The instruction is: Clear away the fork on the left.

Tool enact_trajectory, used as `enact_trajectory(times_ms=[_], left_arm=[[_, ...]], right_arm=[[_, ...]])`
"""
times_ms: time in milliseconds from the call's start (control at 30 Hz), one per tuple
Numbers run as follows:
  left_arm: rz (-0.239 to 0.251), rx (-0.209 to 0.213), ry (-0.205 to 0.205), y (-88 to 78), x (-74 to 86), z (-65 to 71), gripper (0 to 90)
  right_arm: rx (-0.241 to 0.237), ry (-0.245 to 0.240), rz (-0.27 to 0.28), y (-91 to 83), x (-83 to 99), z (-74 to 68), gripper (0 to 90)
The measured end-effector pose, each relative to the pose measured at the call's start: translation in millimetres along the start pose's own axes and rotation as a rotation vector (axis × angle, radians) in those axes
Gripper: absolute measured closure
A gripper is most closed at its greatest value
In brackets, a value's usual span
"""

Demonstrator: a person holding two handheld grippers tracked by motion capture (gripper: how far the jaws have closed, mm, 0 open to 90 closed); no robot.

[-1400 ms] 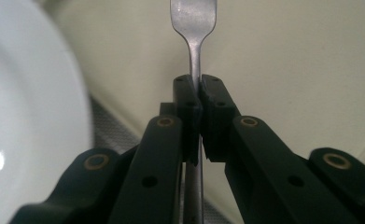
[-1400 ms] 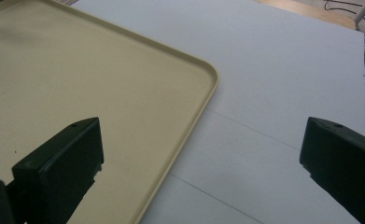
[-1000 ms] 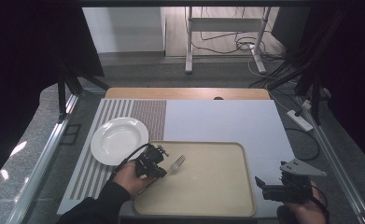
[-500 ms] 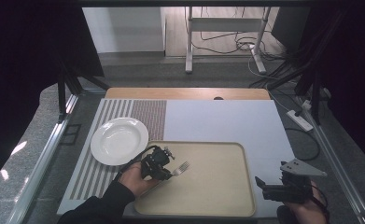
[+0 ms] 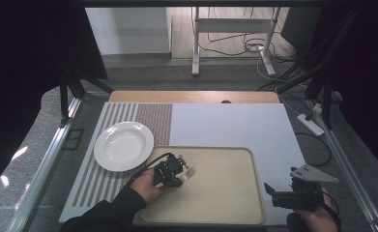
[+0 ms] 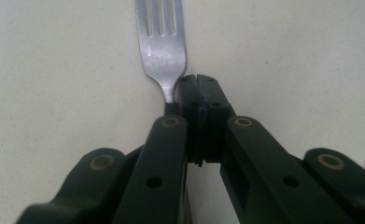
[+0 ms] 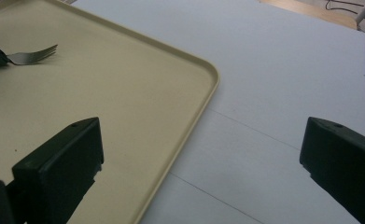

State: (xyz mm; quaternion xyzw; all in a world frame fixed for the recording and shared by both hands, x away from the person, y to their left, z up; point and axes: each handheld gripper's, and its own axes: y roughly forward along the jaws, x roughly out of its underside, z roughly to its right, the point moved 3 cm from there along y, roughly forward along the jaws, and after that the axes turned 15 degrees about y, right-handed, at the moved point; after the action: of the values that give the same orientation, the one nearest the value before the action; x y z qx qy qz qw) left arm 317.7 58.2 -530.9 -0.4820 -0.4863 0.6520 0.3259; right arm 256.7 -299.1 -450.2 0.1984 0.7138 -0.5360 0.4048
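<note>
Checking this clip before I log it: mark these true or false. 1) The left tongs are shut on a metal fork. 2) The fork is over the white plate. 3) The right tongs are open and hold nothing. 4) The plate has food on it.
1) True: the left tongs are clamped on the neck of the silver metal fork.
2) False: it is over the beige rectangular plastic tray.
3) True: the right tongs stand wide apart, nothing between them.
4) False: the round white plate is empty, on the striped mat beside the tray.
</note>
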Motion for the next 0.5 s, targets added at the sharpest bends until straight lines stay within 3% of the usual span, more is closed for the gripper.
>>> enact_trajectory(times_ms=[267, 500], left_arm=[[-0.009, -0.043, -0.055, -4.8, 11.6, -17.6, 88.7], [-0.006, -0.057, -0.104, -8.5, 22.0, -30.6, 88.6]], right_arm=[[-0.005, -0.003, 0.000, -0.1, 0.0, 0.0, 0.2], [-0.003, -0.002, -0.001, 0.1, 0.0, -0.1, 0.2]])
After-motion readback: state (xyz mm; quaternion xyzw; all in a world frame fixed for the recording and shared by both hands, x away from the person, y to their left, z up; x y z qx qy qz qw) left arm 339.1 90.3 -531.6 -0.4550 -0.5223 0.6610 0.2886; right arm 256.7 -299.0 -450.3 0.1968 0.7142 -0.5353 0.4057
